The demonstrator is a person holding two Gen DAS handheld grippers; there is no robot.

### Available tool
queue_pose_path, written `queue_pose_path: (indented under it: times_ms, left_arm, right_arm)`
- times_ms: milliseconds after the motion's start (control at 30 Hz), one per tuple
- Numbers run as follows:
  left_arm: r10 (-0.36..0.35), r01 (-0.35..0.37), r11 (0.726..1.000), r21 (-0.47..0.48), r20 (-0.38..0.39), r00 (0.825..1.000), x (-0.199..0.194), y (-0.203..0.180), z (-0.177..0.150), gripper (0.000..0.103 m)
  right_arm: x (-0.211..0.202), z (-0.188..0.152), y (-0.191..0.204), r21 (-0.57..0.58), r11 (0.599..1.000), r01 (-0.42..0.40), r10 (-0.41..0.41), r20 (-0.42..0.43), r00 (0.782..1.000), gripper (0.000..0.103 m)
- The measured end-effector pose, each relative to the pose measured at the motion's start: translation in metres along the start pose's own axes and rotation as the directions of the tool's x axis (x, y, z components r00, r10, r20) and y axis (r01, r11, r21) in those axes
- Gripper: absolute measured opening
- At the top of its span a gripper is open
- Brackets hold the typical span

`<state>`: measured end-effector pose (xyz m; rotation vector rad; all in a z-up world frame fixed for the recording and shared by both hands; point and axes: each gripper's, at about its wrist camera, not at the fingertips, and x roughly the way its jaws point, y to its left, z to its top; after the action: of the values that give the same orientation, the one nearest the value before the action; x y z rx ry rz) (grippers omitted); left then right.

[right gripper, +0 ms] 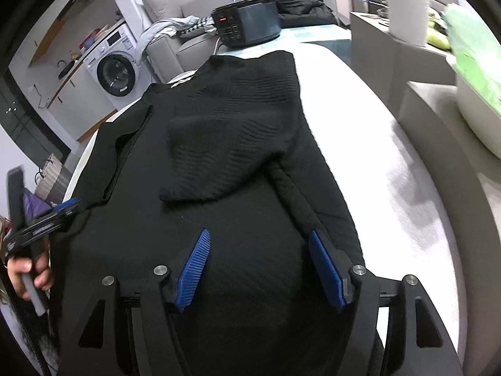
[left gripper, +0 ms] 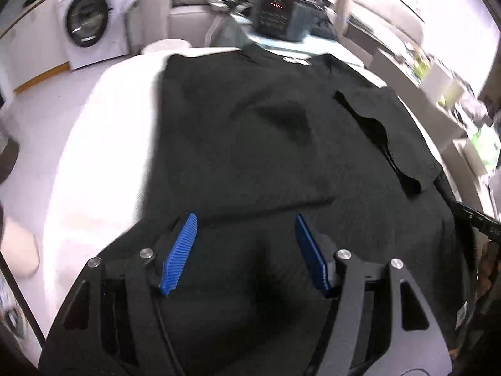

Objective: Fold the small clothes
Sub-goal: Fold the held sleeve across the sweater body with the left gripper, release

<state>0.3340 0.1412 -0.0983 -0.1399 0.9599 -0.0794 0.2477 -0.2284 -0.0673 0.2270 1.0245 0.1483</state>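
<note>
- Black knit garment (right gripper: 238, 144) is lying partly folded across the white tabletop (right gripper: 360, 131).
- Left claw (left gripper: 245, 250) and right claw (right gripper: 260, 266) are hovering released; pinching one layer (thick knit) risks undoing folds.

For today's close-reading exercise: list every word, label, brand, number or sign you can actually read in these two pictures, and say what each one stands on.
Nothing reads as firm text.
Red lit display on the dark appliance: too small to read.
White neck label of the black sweater: too small.
Washing machine panel: blurred.
White letters on the other gripper's black body at the left view's right edge, perhaps "CAS": cut off.
</note>
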Motion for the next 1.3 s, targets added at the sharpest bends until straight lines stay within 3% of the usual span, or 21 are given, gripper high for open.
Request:
queue_pose_path:
  times_ms: [67,233,333,367,400,433,467,533,733,833,900,1000,1133,1200,1300]
  left_arm:
    - [0.05,-0.049,0.998,-0.046,0.024,0.998,-0.019,0.019,-0.018,0.065]
    - [0.163,-0.161,0.98,-0.115,0.013,0.986,-0.045,0.055,-0.067,0.065]
    - [0.144,-0.143,0.981,-0.128,-0.001,0.99,-0.042,0.064,-0.083,0.064]
    - [0.148,-0.146,0.983,-0.116,0.015,0.989,-0.045,0.063,-0.086,0.055]
    - [0.158,-0.156,0.982,-0.105,0.011,0.987,-0.047,0.062,-0.09,0.045]
    - [0.156,-0.155,0.982,-0.105,0.006,0.988,-0.047,0.061,-0.092,0.039]
    - [0.149,-0.147,0.983,-0.109,0.004,0.989,-0.05,0.062,-0.094,0.032]
    - [0.133,-0.133,0.985,-0.111,-0.008,0.991,-0.055,0.063,-0.101,0.023]
    - [0.122,-0.125,0.988,-0.088,-0.035,0.992,-0.071,0.056,-0.115,0.022]
    - [0.114,-0.116,0.986,-0.121,-0.028,0.993,-0.085,0.06,-0.127,0.022]
    - [0.111,-0.11,0.985,-0.13,0.002,0.994,-0.094,0.059,-0.127,0.024]
    - [0.085,-0.077,0.987,-0.143,0.048,0.995,-0.099,0.05,-0.113,0.028]
    - [-0.003,0.01,0.997,-0.077,0.098,0.995,-0.094,0.014,-0.082,0.037]
    - [-0.055,0.058,0.998,-0.032,0.1,0.993,-0.082,-0.01,-0.064,0.047]
    - [-0.053,0.051,0.998,0.026,0.061,0.997,-0.054,-0.041,-0.046,0.047]
  right_arm:
    - [-0.008,-0.006,-0.007,0.013,1.0,0.003,-0.003,0.009,1.0,0.067]
    - [-0.013,-0.015,-0.026,0.023,0.994,0.111,-0.112,0.025,0.993,0.067]
    - [-0.005,-0.012,-0.035,0.028,0.991,0.133,-0.133,0.018,0.991,0.067]
    - [0.0,-0.011,-0.037,0.028,0.99,0.137,-0.137,0.008,0.99,0.066]
    - [0.003,-0.009,-0.035,0.016,0.985,0.171,-0.171,0.008,0.985,0.055]
    - [0.004,-0.006,-0.032,-0.01,0.979,0.202,-0.202,0.013,0.979,0.03]
    - [0.006,-0.004,-0.034,-0.008,0.979,0.203,-0.203,0.005,0.979,0.017]
    - [0.008,0.002,-0.041,0.031,0.979,0.199,-0.2,0.005,0.98,0.008]
    - [0.004,0.01,-0.056,0.095,0.975,0.199,-0.198,-0.018,0.98,0.01]
    - [-0.008,0.004,-0.051,0.093,0.981,0.171,-0.17,-0.021,0.985,0.025]
    - [-0.02,-0.007,-0.041,0.06,0.983,0.175,-0.176,0.003,0.984,0.031]
    - [-0.036,-0.024,-0.018,-0.027,0.982,0.184,-0.183,0.047,0.982,0.037]
    - [-0.038,-0.032,0.02,-0.081,0.991,0.104,-0.097,0.079,0.992,0.045]
    - [-0.029,-0.028,0.042,-0.111,0.991,0.071,-0.062,0.079,0.995,0.045]
    - [-0.011,-0.022,0.079,-0.174,0.985,0.007,0.005,0.068,0.998,0.045]
